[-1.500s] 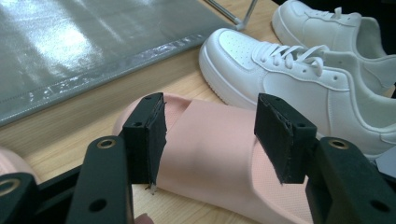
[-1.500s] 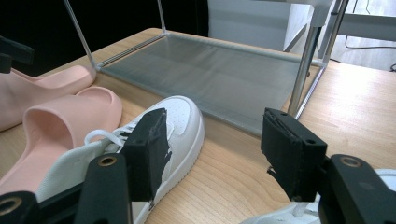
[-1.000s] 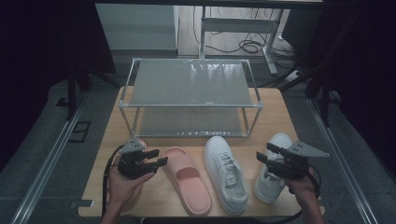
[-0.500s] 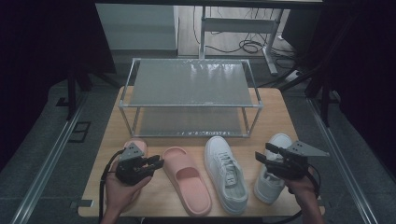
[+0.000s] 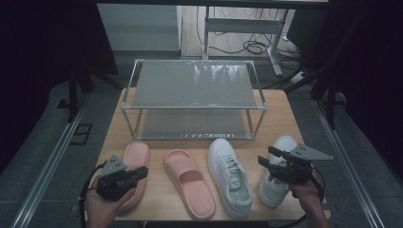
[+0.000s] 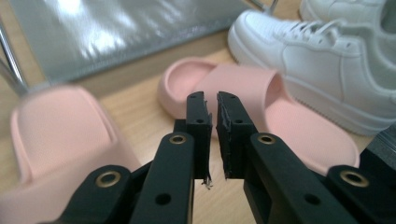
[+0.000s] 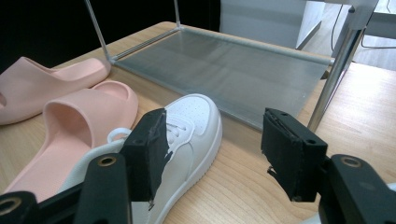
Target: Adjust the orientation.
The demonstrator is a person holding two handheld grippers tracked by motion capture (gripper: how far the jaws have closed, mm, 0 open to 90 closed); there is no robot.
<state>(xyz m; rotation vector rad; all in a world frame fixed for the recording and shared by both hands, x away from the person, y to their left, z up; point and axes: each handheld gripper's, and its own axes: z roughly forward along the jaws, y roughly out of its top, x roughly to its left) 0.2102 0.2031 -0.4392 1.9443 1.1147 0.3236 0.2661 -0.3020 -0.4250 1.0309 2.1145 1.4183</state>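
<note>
Two pink slippers lie at the front of the table, one on the left (image 5: 134,159) (image 6: 56,135) and one in the middle (image 5: 190,183) (image 6: 261,100). To their right lie two white sneakers, the left one (image 5: 230,175) (image 7: 191,123) and the right one (image 5: 278,183). My left gripper (image 5: 141,172) (image 6: 211,100) hovers over the near end of the left slipper. Its jaws have just been closing and are all but shut, with nothing between them. My right gripper (image 5: 266,156) (image 7: 215,119) hangs open above the right sneaker and holds nothing.
A two-level metal shoe rack (image 5: 190,107) (image 7: 224,70) (image 6: 116,32) with bare shelves stands behind the shoes. The wooden table (image 5: 280,118) ends close behind the rack and just before the shoes. Cables lie on the floor beyond.
My left gripper has drawn back to the left and toward the person, over the left slipper, and its jaws have gone from wide to nearly shut. The right gripper has not moved.
</note>
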